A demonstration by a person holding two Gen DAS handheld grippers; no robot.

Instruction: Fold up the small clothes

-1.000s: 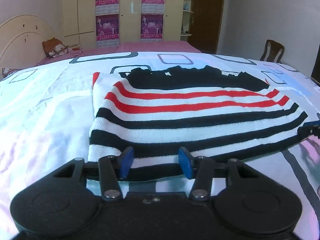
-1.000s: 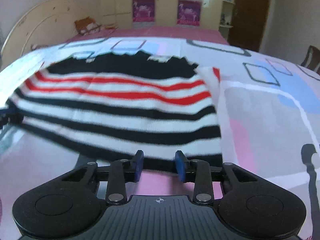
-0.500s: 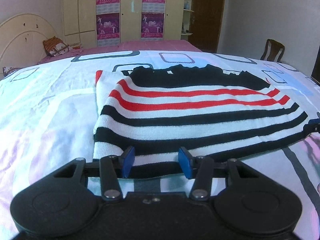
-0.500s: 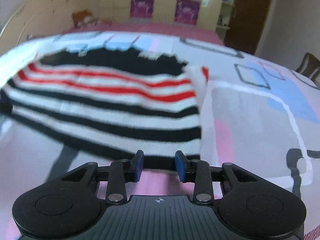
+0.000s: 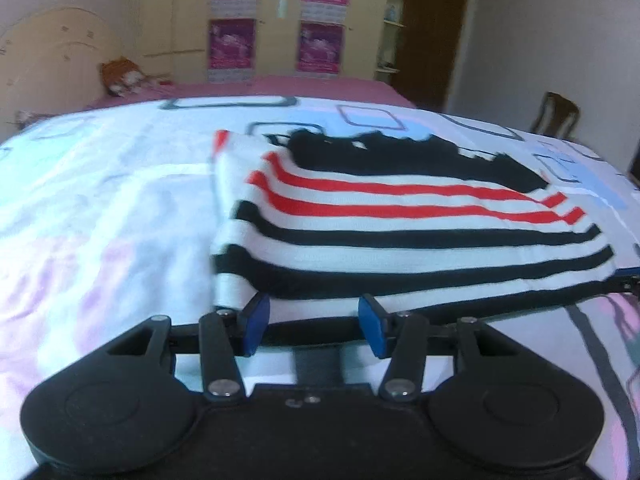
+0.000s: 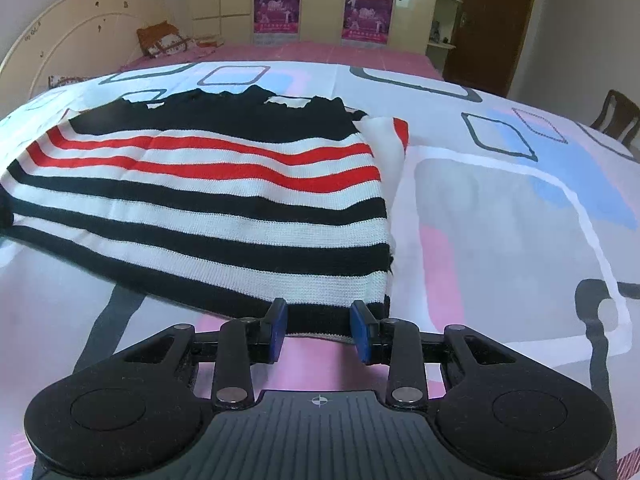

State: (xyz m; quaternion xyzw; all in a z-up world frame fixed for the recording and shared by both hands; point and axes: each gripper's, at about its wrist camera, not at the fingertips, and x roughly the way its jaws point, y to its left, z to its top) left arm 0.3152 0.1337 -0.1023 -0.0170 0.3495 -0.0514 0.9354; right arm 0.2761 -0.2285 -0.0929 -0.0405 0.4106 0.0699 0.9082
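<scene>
Between each pair of jaws sits the near hem of the striped sweater point(image 6: 208, 200), flat on the bed point(image 6: 500, 216). Left gripper point(image 5: 310, 322) and right gripper point(image 6: 318, 330) look clamped across it, likely corner holds for lifting the hem over.

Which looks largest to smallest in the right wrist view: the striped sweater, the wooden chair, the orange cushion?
1. striped sweater, by far the largest and closest to the camera.
2 and 3. orange cushion and wooden chair look about alike; both are far away and the chair is cut off at the edge, so no ranking.
</scene>
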